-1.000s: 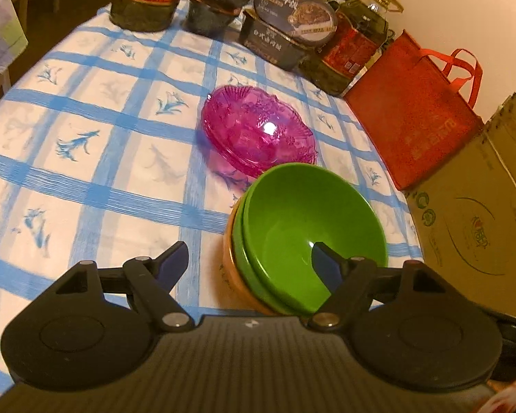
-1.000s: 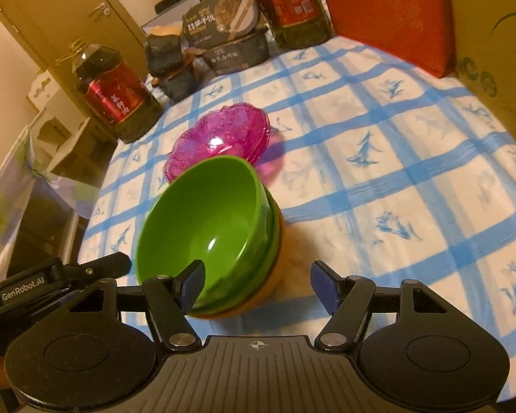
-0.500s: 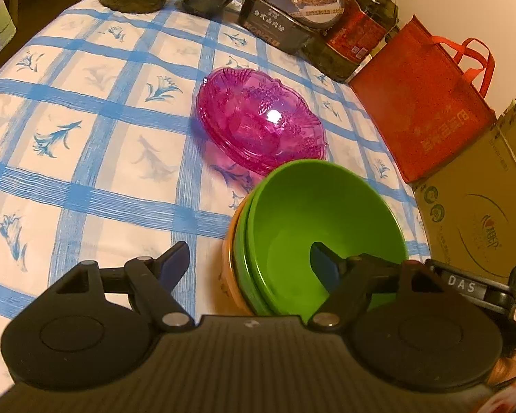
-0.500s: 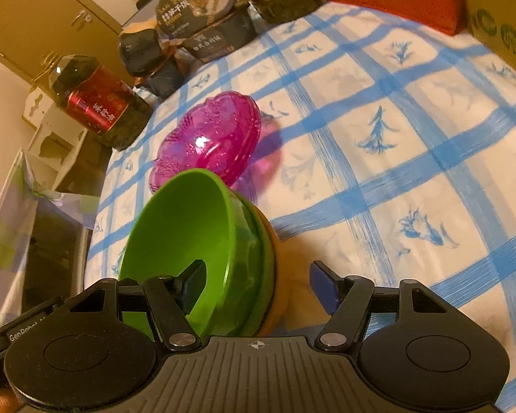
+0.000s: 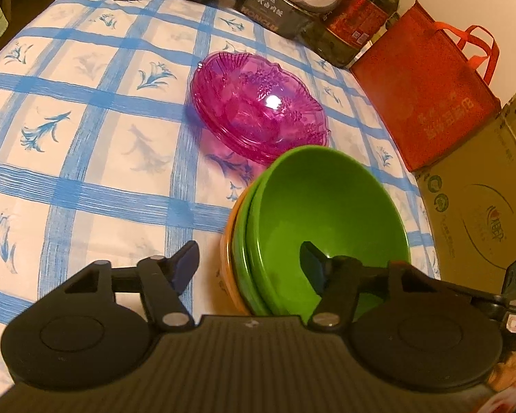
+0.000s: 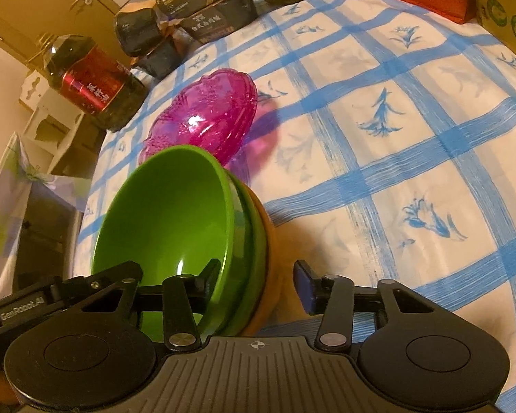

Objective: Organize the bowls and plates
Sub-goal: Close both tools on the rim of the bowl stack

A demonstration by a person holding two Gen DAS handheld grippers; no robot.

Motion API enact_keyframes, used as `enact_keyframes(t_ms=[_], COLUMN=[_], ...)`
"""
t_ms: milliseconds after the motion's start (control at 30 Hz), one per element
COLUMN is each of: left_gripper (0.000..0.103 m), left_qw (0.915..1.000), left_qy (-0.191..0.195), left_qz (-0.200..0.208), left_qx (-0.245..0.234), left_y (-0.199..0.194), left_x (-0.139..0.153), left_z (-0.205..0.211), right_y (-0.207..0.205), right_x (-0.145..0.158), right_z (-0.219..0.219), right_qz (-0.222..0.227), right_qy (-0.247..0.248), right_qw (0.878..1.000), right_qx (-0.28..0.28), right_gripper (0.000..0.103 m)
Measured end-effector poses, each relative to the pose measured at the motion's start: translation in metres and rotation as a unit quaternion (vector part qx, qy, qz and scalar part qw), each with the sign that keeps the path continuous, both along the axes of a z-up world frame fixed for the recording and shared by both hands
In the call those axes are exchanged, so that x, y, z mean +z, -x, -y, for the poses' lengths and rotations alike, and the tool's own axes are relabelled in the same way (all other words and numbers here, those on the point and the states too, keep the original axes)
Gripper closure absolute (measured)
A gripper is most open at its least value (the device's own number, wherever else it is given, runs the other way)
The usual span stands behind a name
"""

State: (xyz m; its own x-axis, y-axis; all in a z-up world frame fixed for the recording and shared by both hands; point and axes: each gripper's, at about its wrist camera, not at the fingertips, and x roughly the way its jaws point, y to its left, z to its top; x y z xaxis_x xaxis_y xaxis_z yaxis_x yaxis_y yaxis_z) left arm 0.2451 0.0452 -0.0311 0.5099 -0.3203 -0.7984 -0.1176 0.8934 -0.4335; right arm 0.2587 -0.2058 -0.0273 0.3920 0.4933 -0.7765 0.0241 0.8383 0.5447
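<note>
A stack of bowls, two green ones [image 5: 326,220] nested in an orange one [image 5: 228,268], sits near the table's front edge. Behind it lies a pink glass dish [image 5: 258,106]. My left gripper [image 5: 249,261] is open, with the stack's left rim between its fingers: one finger is inside the top green bowl, the other outside. In the right wrist view my right gripper [image 6: 258,284] is open and straddles the right rim of the green bowls [image 6: 175,220] and the orange bowl [image 6: 268,275]. The pink dish [image 6: 206,117] lies beyond.
A blue-checked tablecloth [image 5: 86,158] covers the table. At the back stand oil bottles [image 6: 89,82] and dark food boxes [image 5: 278,10]. A red bag [image 5: 426,93] and a cardboard box [image 5: 481,203] stand at the right.
Both grippers have moved in closer to the bowl stack and now straddle its rim from opposite sides. The bowls and the pink dish have not moved.
</note>
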Motion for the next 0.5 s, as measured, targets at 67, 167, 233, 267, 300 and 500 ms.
enact_keyframes(t_ms=[67, 167, 233, 267, 300, 500], left_gripper=[0.048, 0.055, 0.059, 0.060, 0.063, 0.070], left_qw=[1.0000, 0.9999, 0.9999, 0.9998, 0.9998, 0.9996], left_qy=[0.000, 0.001, 0.002, 0.003, 0.004, 0.004], left_qz=[-0.002, -0.008, -0.014, -0.017, -0.019, -0.025], left_qx=[-0.004, -0.008, -0.008, -0.008, -0.007, -0.013], left_y=[-0.001, -0.004, -0.005, -0.005, -0.005, -0.005], left_x=[-0.001, -0.005, -0.007, -0.009, -0.010, -0.013], left_z=[0.001, 0.001, 0.001, 0.001, 0.001, 0.004], right_y=[0.000, -0.001, -0.002, -0.002, -0.002, -0.002], right_x=[0.001, 0.000, 0.001, 0.001, 0.000, -0.001], right_z=[-0.001, -0.002, -0.004, -0.005, -0.005, -0.008], right_qz=[0.000, -0.001, 0.000, 0.000, 0.000, -0.002], right_qy=[0.000, 0.000, 0.006, 0.007, 0.008, 0.016], right_qw=[1.000, 1.000, 1.000, 1.000, 1.000, 1.000], right_qx=[0.001, 0.005, 0.006, 0.007, 0.007, 0.013], right_gripper=[0.061, 0.064, 0.065, 0.065, 0.065, 0.066])
